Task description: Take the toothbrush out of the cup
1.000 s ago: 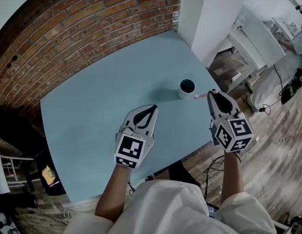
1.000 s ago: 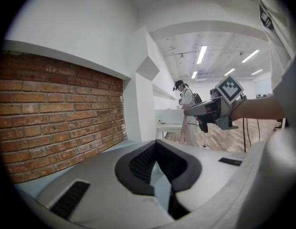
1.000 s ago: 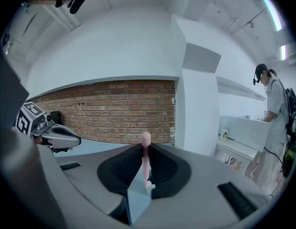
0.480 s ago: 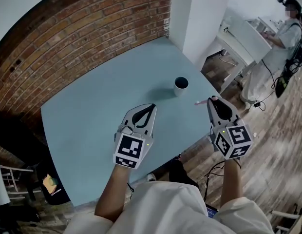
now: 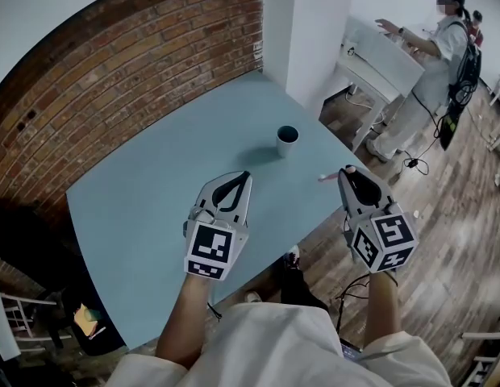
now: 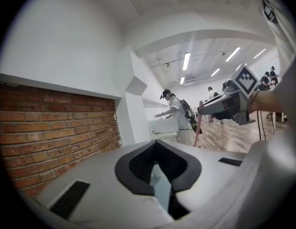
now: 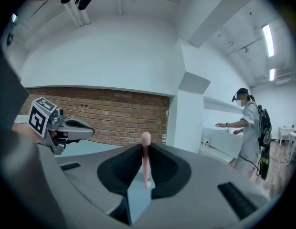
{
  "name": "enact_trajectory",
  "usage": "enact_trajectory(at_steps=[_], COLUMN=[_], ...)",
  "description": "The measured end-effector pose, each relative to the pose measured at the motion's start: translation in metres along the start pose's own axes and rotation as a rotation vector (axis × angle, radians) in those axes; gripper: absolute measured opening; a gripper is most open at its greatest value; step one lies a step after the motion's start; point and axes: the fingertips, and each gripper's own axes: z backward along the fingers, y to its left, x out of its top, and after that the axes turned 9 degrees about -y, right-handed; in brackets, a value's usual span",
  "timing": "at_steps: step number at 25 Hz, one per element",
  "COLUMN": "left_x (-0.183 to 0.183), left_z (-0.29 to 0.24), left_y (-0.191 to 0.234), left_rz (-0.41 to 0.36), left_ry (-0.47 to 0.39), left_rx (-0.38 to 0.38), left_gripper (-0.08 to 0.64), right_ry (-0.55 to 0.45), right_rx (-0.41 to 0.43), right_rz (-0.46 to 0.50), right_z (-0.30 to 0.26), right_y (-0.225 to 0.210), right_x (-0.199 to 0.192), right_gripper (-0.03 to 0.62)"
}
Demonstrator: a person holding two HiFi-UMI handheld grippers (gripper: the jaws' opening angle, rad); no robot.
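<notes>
A small white cup with a dark inside stands on the light blue table, toward its far right side. My right gripper is shut on a pink toothbrush, held level over the table's right edge, nearer than the cup. In the right gripper view the toothbrush stands up between the closed jaws. My left gripper hovers over the table, left of and nearer than the cup, shut with nothing in it. The left gripper view shows the jaws closed.
A brick wall runs behind the table and a white pillar stands at its far corner. A person stands at a white counter to the far right. Wooden floor and cables lie right of the table.
The head view has shifted, so the cup sits farther from both grippers. The right gripper still holds the toothbrush. The person at the counter has come further into view.
</notes>
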Motion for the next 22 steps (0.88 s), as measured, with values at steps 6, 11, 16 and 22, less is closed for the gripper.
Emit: enact_trajectory(at_steps=[6, 11, 16, 22], left_x=[0.018, 0.036, 0.048, 0.054], left_z=[0.021, 0.037, 0.051, 0.058], left_y=[-0.006, -0.012, -0.017, -0.025], left_rz=[-0.041, -0.077, -0.089, -0.084], left_ry=[-0.028, -0.048, -0.076, -0.091], left_rx=[-0.011, -0.020, -0.018, -0.030], left_gripper=[0.015, 0.015, 0.015, 0.015], right_ry=[-0.028, -0.052, -0.079, -0.080], right_rx=[-0.019, -0.042, -0.057, -0.076], right_rz=[0.007, 0.028, 0.034, 0.048], right_z=[0.031, 0.056, 0.073, 0.082], right_y=[0.018, 0.028, 0.037, 0.040], right_x=[0.017, 0.033, 0.041, 0.048], right_gripper=[0.067, 0.067, 0.067, 0.067])
